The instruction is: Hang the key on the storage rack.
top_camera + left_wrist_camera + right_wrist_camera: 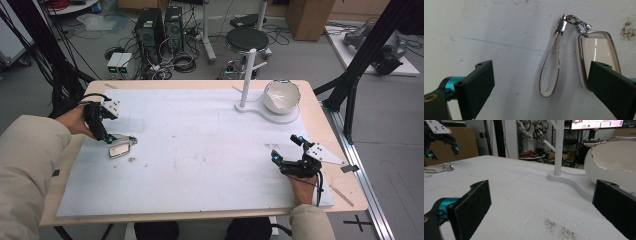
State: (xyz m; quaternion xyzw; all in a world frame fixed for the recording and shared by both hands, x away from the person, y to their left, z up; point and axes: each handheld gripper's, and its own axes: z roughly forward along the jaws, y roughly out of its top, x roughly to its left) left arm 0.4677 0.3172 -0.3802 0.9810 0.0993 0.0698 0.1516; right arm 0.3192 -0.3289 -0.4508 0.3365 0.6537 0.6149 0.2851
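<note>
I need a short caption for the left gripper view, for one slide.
Open left gripper above a cream key fob whose strap loop lies between the jaws on the white mat.

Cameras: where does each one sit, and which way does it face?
High view: above the person's side, looking forward and down on the table; sleeves, hands, left gripper and right gripper show.
Left gripper view: on the left gripper, looking down at the key fob and its strap loop; own black fingers show.
Right gripper view: on the right gripper, looking low across the table at the white stand and bowl; own fingers show.
Shared: the high and right gripper views both show the stand, bowl, fob and left gripper.
</note>
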